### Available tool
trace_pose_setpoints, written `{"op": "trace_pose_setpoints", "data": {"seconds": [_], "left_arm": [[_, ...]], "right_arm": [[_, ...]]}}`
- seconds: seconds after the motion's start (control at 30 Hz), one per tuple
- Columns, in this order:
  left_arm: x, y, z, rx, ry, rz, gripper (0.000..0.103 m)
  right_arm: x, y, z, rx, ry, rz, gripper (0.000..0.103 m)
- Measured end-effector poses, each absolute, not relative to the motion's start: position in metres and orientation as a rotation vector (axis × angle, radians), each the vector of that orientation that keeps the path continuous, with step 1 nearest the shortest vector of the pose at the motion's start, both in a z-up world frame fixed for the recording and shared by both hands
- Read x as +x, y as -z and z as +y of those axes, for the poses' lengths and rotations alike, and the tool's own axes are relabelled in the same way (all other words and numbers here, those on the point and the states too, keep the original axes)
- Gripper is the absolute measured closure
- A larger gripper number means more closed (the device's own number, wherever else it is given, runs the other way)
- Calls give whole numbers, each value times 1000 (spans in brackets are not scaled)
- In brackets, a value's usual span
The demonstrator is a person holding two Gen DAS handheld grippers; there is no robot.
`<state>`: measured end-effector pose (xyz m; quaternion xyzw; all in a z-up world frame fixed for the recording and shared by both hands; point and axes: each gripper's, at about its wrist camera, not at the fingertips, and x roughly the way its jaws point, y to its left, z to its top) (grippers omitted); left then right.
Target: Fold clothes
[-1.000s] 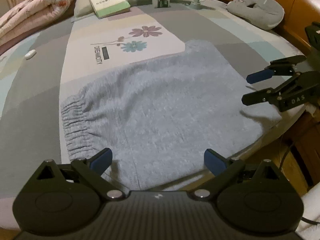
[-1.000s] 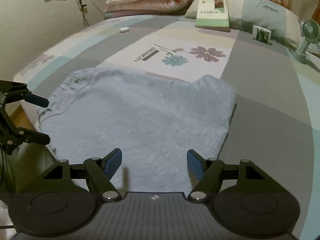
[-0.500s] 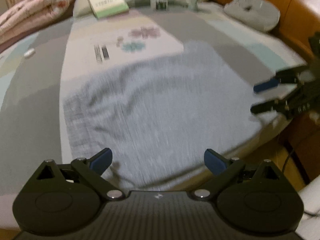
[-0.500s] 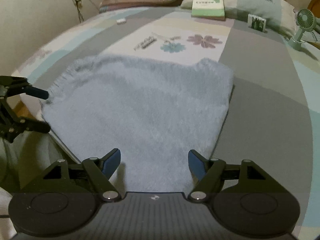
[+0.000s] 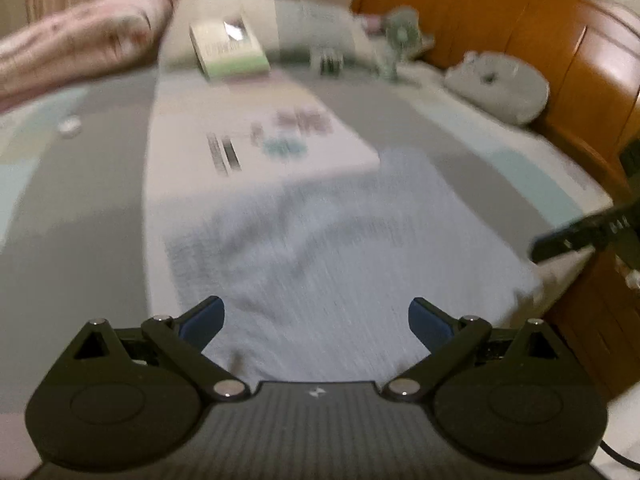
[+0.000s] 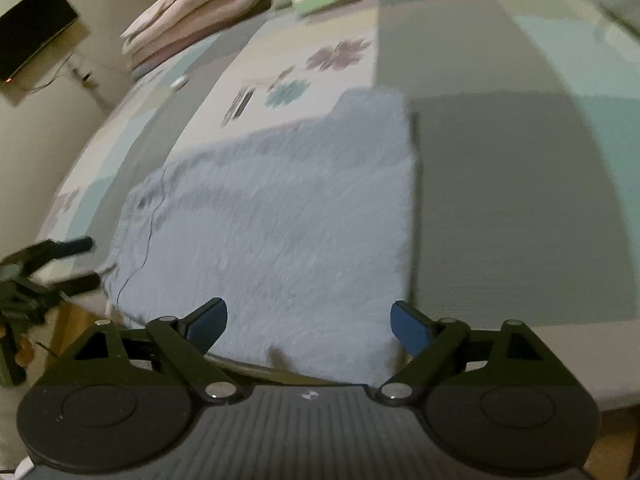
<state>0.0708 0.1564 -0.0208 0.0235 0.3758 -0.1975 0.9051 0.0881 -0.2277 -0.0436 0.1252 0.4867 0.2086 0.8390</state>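
A light blue fuzzy garment (image 5: 344,248) lies flat on the bed, its near edge at the bed's edge; the right wrist view shows the garment (image 6: 280,224) too. My left gripper (image 5: 316,320) stands open over the garment's near left part, nothing between its fingers. My right gripper (image 6: 308,322) is open over the near right edge of the cloth, empty. Each gripper shows in the other's view: the right gripper (image 5: 580,232) at the far right, the left gripper (image 6: 68,264) at the far left, open. Both views are motion-blurred.
The bed has a patchwork sheet (image 5: 80,208) with flower prints. At the head lie a pink quilt (image 5: 80,48), a book (image 5: 228,48), a small fan (image 5: 400,40) and a grey cushion (image 5: 500,84). A wooden headboard (image 5: 520,20) runs along the right. A dark screen (image 6: 36,28) hangs on the wall.
Both grippers have moved forward and in over the garment's near edge, still open. The views have tilted and blurred; the garment lies as before.
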Motion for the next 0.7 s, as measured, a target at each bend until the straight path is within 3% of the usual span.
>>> {"op": "trace_pose_setpoints", "data": {"seconds": [0.1, 0.27, 0.47, 0.7], "left_arm": [[87, 14, 174, -26, 451, 776, 2], [117, 34, 205, -149, 383, 892, 2], [132, 72, 241, -383, 359, 1006, 3], [151, 104, 231, -444, 410, 1142, 2]], "right_arm": [[77, 22, -237, 283, -413, 969, 2], [75, 17, -253, 352, -423, 916, 1], [122, 53, -265, 522, -489, 963, 0], [168, 107, -271, 691, -545, 1053, 0]]}}
